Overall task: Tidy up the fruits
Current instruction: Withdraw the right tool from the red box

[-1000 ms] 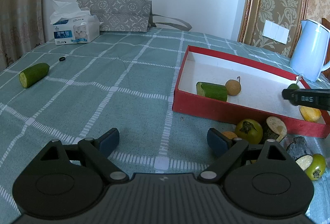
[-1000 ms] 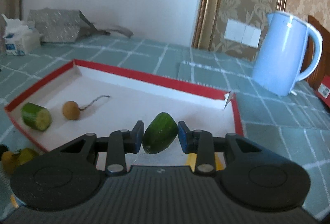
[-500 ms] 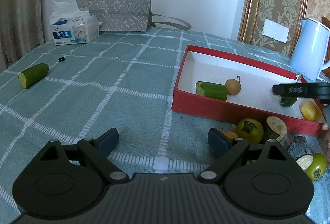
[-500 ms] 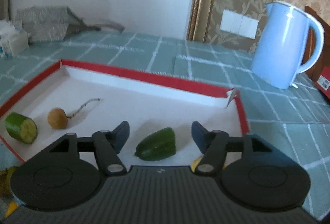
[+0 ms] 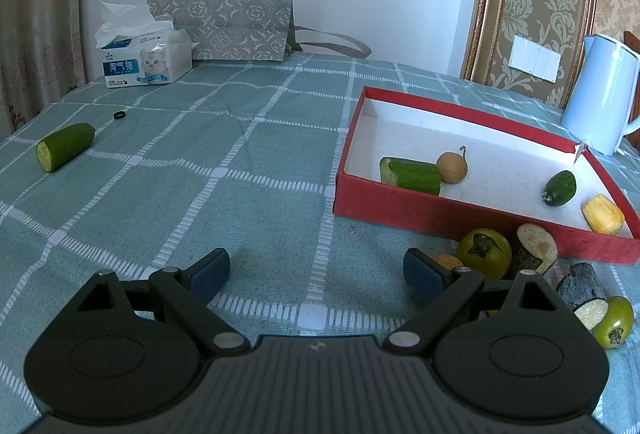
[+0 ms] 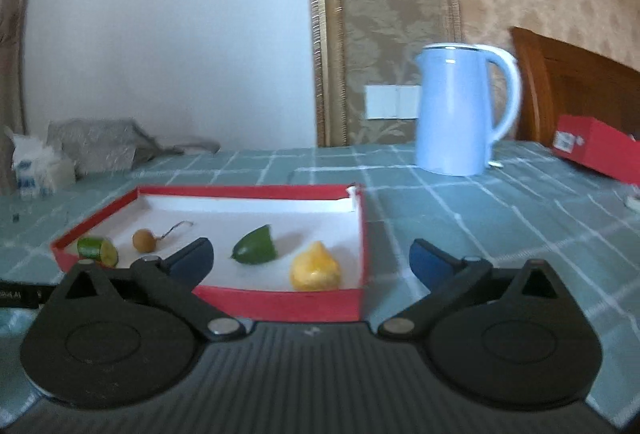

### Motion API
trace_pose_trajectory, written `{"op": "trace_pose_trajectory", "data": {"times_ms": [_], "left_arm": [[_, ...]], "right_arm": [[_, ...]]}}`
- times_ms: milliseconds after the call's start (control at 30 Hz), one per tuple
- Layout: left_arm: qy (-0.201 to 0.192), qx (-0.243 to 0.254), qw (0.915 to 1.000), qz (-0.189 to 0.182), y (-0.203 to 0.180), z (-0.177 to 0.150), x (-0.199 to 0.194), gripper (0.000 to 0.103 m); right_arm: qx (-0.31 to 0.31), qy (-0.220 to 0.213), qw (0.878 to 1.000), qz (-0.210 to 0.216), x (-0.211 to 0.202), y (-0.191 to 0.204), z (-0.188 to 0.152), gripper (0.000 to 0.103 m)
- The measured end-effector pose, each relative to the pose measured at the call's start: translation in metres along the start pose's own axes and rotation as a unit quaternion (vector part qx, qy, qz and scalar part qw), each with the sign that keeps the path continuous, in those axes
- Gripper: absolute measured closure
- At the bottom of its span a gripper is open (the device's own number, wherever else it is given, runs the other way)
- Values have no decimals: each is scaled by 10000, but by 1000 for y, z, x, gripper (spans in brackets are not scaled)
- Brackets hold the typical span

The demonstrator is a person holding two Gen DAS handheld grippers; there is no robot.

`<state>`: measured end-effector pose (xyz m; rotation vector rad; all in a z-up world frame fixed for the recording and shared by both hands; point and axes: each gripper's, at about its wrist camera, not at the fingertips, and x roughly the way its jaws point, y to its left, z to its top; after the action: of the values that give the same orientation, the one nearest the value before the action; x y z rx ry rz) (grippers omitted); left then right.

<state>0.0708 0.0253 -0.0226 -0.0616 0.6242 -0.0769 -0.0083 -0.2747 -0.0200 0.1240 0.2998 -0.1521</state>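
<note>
A red box (image 5: 400,210) with a white floor holds a cut cucumber piece (image 5: 412,176), a round brown fruit (image 5: 451,166), a dark green piece (image 5: 561,188) and a yellow piece (image 5: 603,214). My right gripper (image 6: 312,256) hovers outside the box's near wall (image 6: 280,302), its jaws opening with nothing between them; the green piece (image 6: 256,245) and yellow piece (image 6: 316,268) lie beyond. My left gripper (image 5: 316,268) stands open and empty over the cloth. Beside its right finger lie a green tomato (image 5: 485,253) and eggplant chunks (image 5: 536,244). Another cucumber half (image 5: 66,146) lies far left.
A pale blue kettle (image 6: 460,110) stands behind the box. A tissue pack (image 5: 144,62) and a grey bag (image 5: 232,26) sit at the back left, with a small black ring (image 5: 120,115) nearby. A second green tomato (image 5: 614,322) and a red carton (image 6: 596,148) lie right.
My right gripper opened and let go of the dark green piece, which now lies in the box. It then drew back out of the box and out of the left view. The left gripper stayed put.
</note>
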Motion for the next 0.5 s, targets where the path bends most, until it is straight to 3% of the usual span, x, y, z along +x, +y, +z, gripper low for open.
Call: {"op": "trace_pose_trajectory", "data": {"times_ms": [233,500], "left_arm": [[-38,-62,9999,-88,5,-1,-2,9],[-157,-436,9979,-446,19,-3,-13,9]], "right_arm": [[514,47,9985,-167,0,-20,-5,0],[476,377,9981,-88,9,-18,-10,0]]}}
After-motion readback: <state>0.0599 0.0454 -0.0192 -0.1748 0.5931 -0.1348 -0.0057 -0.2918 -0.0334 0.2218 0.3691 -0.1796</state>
